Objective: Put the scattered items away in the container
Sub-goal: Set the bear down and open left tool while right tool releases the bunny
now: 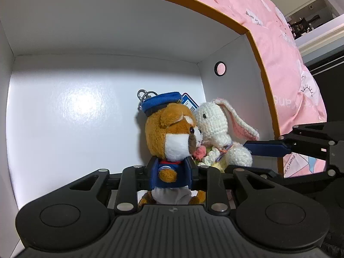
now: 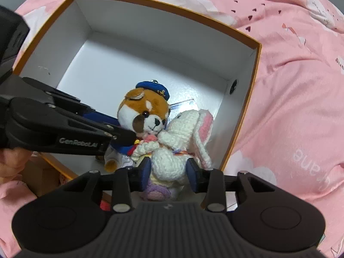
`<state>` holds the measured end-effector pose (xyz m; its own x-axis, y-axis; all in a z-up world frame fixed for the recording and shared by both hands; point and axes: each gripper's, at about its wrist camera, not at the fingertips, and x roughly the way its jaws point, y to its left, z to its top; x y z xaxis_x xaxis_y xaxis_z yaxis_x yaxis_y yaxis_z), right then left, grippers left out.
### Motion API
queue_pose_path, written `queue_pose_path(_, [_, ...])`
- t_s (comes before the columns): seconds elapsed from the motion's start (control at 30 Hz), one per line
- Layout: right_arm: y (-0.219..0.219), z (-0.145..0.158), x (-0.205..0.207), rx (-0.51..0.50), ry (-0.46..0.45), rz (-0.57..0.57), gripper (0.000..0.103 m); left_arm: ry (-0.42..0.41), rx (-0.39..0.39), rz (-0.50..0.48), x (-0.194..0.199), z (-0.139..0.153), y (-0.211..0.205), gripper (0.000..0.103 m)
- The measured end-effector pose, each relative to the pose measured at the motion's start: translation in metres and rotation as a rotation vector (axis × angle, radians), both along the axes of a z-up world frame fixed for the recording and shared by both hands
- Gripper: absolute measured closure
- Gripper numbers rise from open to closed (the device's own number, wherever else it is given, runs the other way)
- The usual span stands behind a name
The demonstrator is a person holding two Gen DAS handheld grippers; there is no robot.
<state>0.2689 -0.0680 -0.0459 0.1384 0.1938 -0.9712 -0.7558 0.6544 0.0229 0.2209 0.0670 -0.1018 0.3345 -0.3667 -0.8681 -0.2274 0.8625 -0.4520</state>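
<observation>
The bear plush (image 1: 169,133) has its legs hidden behind the left tongs (image 1: 172,172). Beside it, the crochet rabbit (image 2: 178,142) has feet too blurred to make out, and the box (image 1: 107,32) is cut off at the left edge.

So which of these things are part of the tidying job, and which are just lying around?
Part of the job:
- sailor bear plush, gripped by the left gripper
- white crochet bunny, gripped by the right gripper
- orange-rimmed box, both toys inside

Just there:
- pink bedding under the box

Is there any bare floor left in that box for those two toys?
Yes: the box floor is bare left of the bear, out to the left wall and back wall. The right corner is crowded: the bear and the rabbit press together there.
</observation>
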Motion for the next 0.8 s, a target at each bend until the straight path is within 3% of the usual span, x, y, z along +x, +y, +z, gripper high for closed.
queue_pose_path(0.17, [-0.005, 0.009, -0.008, 0.052, -0.017, -0.01, 0.052, 0.009, -0.002, 0.016, -0.001, 0.0, 0.001, 0.07])
queue_pose_path(0.23, [-0.009, 0.014, -0.012, 0.074, -0.03, -0.017, 0.044, 0.012, 0.013, 0.018, -0.001, 0.0, 0.0, 0.065])
queue_pose_path(0.33, [-0.018, 0.023, -0.019, 0.102, -0.068, -0.02, 0.04, 0.002, 0.042, 0.016, -0.004, 0.003, -0.001, 0.054])
queue_pose_path(0.63, [-0.057, 0.045, -0.035, 0.233, -0.167, -0.12, 0.03, -0.059, 0.104, 0.029, -0.024, 0.032, 0.001, 0.05])
queue_pose_path(0.8, [-0.078, 0.061, -0.047, 0.338, -0.213, -0.216, 0.03, -0.115, 0.128, 0.025, -0.04, 0.056, 0.002, 0.049])
